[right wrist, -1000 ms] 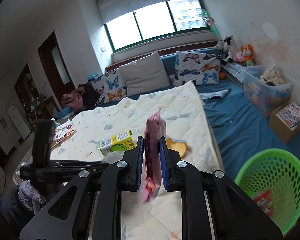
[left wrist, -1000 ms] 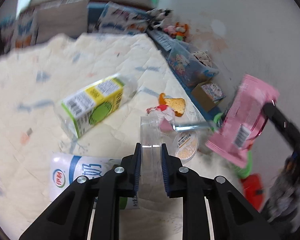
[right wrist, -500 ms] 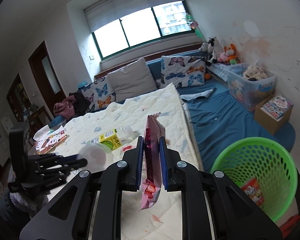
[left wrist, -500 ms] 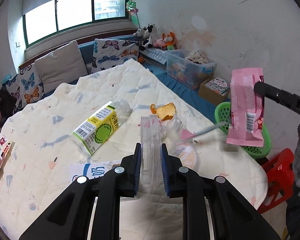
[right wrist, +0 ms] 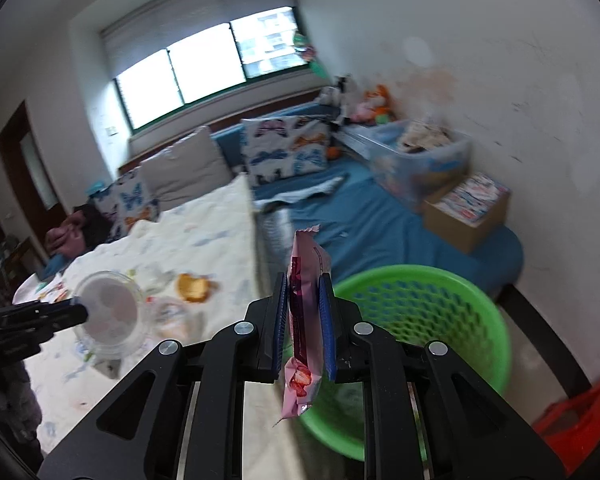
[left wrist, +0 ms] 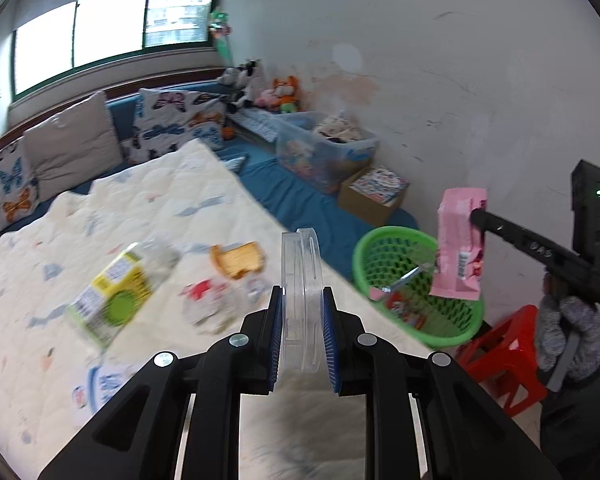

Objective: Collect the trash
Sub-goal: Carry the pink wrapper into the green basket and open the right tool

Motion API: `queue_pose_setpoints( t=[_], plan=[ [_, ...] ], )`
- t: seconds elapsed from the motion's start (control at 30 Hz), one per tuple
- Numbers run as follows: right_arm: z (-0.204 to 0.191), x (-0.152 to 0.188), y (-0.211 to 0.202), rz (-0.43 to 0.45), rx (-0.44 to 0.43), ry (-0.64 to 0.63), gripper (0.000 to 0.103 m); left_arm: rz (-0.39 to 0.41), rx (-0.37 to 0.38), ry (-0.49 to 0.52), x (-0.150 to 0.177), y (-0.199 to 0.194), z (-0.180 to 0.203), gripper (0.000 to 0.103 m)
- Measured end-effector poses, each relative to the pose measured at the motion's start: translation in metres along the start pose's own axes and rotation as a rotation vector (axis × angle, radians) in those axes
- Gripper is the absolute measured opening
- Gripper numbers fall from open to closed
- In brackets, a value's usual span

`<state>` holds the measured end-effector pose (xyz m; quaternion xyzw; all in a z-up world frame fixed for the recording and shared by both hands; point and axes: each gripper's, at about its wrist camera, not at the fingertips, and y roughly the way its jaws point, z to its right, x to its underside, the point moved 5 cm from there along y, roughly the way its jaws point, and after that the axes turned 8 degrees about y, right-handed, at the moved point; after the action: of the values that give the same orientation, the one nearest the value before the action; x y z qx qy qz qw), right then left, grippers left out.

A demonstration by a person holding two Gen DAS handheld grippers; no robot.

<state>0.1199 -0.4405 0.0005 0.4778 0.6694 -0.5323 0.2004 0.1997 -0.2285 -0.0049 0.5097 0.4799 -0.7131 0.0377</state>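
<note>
My left gripper is shut on a clear round plastic lid, held edge-on above the quilted bed; the lid shows from the side in the right wrist view. My right gripper is shut on a pink snack wrapper, which hangs over the near rim of the green basket. In the left wrist view the wrapper hangs above the basket, which holds some wrappers.
On the quilt lie a yellow-green carton, an orange bread piece, crumpled plastic and a blue-white pouch. A red stool stands beside the basket. A cardboard box and clear bin line the wall.
Both grippers have swung right toward the green basket. The pink wrapper now hangs over the basket. The lid has lifted away from the trash on the quilt.
</note>
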Motion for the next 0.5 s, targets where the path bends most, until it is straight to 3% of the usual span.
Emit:
queue_pose_setpoints(
  t=[0.23, 0.4, 0.5],
  plan=[
    [0.056, 0.016, 0.02, -0.052, 0.091, 0.061, 0.019, -0.011, 0.073, 0.038, -0.024, 0.031, 0.035, 0.019],
    [0.081, 0.031, 0.029, -0.091, 0.117, 0.095, 0.02, -0.026, 0.105, 0.064, -0.038, 0.053, 0.059, 0.019],
    [0.088, 0.036, 0.03, -0.1, 0.122, 0.101, 0.026, -0.044, 0.129, 0.072, -0.042, 0.068, 0.073, 0.019]
  ],
)
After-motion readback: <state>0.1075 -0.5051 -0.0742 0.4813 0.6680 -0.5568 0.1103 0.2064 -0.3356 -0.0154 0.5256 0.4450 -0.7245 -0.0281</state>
